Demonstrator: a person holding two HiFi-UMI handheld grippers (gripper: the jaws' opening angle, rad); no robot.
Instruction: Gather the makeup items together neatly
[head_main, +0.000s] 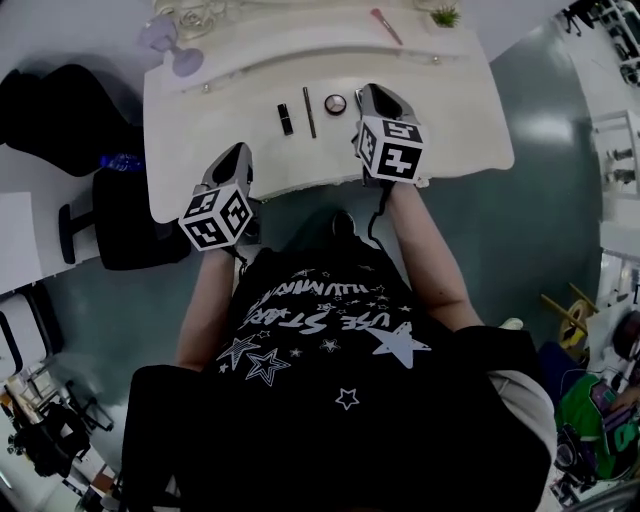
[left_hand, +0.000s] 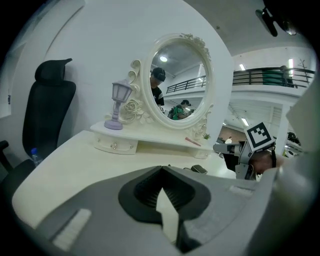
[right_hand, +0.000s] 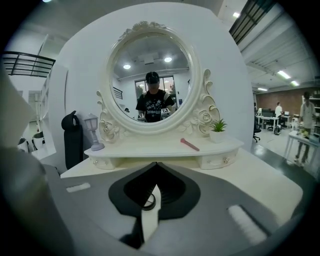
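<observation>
As laid out on the dressing table (head_main: 200, 130), four makeup items: one black lipstick (head_main: 286, 119), one dark pencil (head_main: 310, 112), one round compact (head_main: 335, 103), one pink brush (head_main: 386, 26). Compact just left of the right gripper (head_main: 373, 93), jaws closed, empty. Lipstick and pencil ahead-right of the left gripper (head_main: 240, 152), jaws likewise closed, empty.

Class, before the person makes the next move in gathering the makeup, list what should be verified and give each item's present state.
1. Left tool empty: ok, its jaws are together on nothing.
2. Right tool empty: ok, its jaws are together on nothing.
3. Jaws open for a pick-up: not ok, both tools are shut.
4. Black lipstick tube, dark pencil and round compact close together on the table: ok.
5. Pink stick with the others: not ok, it lies apart on the raised shelf.
6. Compact lid closed: cannot tell.
</observation>
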